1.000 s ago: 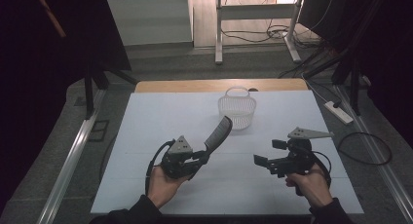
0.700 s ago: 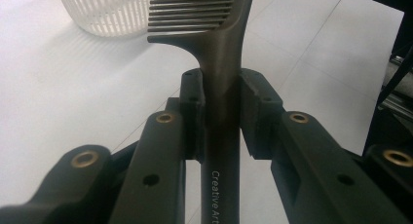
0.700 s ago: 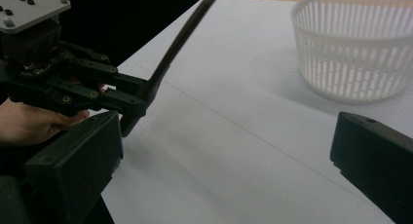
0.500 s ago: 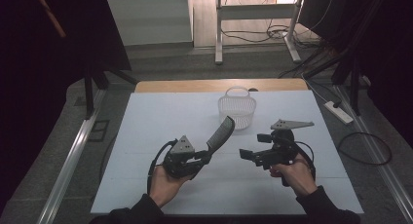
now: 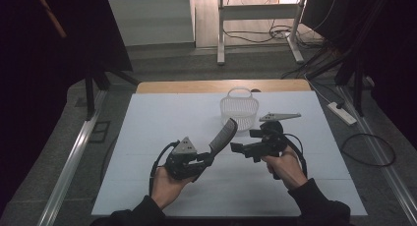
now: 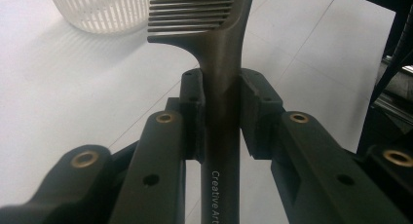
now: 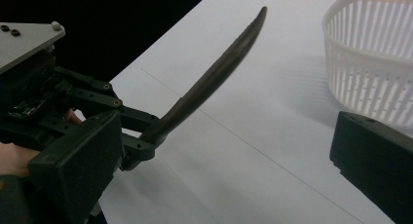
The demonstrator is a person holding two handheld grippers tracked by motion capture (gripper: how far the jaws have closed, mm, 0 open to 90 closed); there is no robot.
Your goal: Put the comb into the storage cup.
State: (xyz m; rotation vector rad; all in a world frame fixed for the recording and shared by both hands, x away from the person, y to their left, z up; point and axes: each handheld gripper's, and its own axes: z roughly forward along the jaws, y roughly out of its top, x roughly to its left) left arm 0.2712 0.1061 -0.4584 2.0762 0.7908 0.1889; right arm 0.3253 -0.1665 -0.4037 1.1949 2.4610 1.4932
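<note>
A dark comb point(image 5: 223, 133) slants up toward the far side, its teeth end high. My left gripper point(image 5: 209, 156) is shut on its handle, and in the left gripper view the pads point(image 6: 192, 95) press both sides of the comb point(image 6: 221, 63). My right gripper point(image 5: 244, 140) hangs just right of the comb, pointing left at it, open. In the right gripper view its two jaws stand wide apart at the frame's sides, with the comb point(image 7: 214, 78) and the left gripper point(image 7: 141, 143) ahead of the gap, untouched.
A white slatted basket point(image 5: 239, 108) stands at the table's back middle, just behind both grippers, its wall point(image 7: 375, 63) close on the right gripper's right. The white table top point(image 5: 162, 118) spreads to the left. Cables and a metal frame lie on the floor beyond.
My right gripper has moved left and a little farther from the person, closing in on the comb. The left gripper and comb have stayed put.
</note>
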